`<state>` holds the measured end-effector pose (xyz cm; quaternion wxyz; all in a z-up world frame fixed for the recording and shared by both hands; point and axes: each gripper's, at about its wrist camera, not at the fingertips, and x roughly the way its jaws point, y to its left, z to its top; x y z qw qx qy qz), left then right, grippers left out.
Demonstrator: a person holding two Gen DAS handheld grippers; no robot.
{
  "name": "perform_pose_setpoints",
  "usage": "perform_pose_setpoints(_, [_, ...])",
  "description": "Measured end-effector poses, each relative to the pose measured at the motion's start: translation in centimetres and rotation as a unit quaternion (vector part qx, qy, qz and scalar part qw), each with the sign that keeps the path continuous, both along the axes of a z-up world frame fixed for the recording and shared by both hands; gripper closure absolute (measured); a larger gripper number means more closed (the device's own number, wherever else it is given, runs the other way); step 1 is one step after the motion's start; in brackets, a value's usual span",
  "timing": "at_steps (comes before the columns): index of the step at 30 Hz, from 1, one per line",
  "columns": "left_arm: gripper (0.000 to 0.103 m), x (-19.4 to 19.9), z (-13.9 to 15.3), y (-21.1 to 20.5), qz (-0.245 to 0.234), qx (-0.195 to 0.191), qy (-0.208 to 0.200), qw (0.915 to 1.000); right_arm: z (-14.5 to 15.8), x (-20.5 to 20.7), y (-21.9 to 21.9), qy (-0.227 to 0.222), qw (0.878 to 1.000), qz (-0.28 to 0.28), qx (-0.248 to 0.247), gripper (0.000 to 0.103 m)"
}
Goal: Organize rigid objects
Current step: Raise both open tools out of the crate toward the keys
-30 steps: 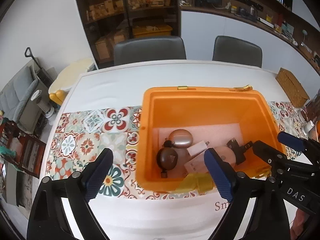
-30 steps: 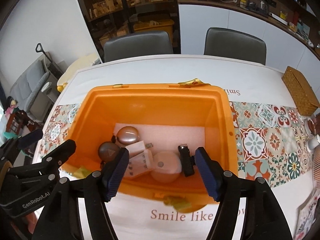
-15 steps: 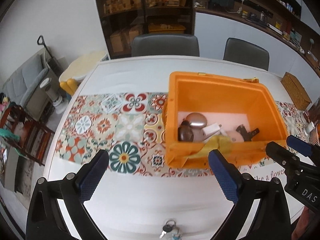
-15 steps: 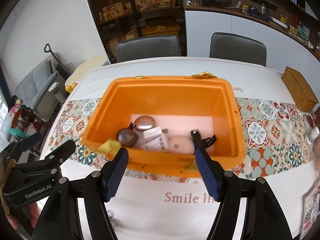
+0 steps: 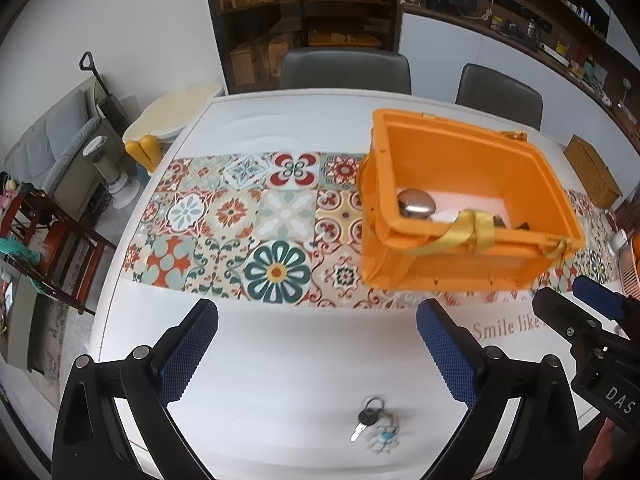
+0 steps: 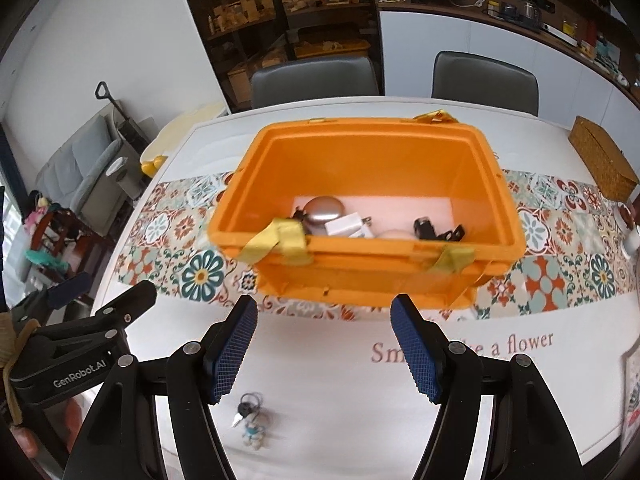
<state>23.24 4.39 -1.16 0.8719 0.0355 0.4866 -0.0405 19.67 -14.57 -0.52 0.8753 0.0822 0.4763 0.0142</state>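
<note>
An orange box point(image 5: 460, 264) point(image 6: 372, 276) stands on the patterned table runner. It holds a metallic oval case point(image 6: 324, 209), a white charger point(image 6: 346, 226), a black clip point(image 6: 430, 230) and a pale round thing, partly hidden by the rim. A bunch of keys with a small charm point(image 5: 374, 426) point(image 6: 250, 420) lies on the white tabletop in front. My left gripper point(image 5: 316, 356) is open and empty, above the keys. My right gripper point(image 6: 324, 350) is open and empty, in front of the box, right of the keys.
The tiled runner point(image 5: 240, 224) crosses the white table point(image 5: 280, 360). A wicker box point(image 6: 604, 160) sits at the far right. Two grey chairs point(image 6: 316, 80) stand behind the table. Small things lie at the right edge point(image 6: 632, 236).
Both grippers have pulled back from over the box toward the table's front edge. The keys have come into view below them. Both stay open.
</note>
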Motion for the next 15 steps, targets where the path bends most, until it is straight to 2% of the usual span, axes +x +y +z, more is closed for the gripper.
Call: perform_pose_setpoints(15, [0.002, -2.0, -3.2, 3.4, -0.024, 0.007, 0.044, 0.9987, -3.0, -3.0, 3.9, 0.043, 0.999, -0.012, 0.014, 0.034])
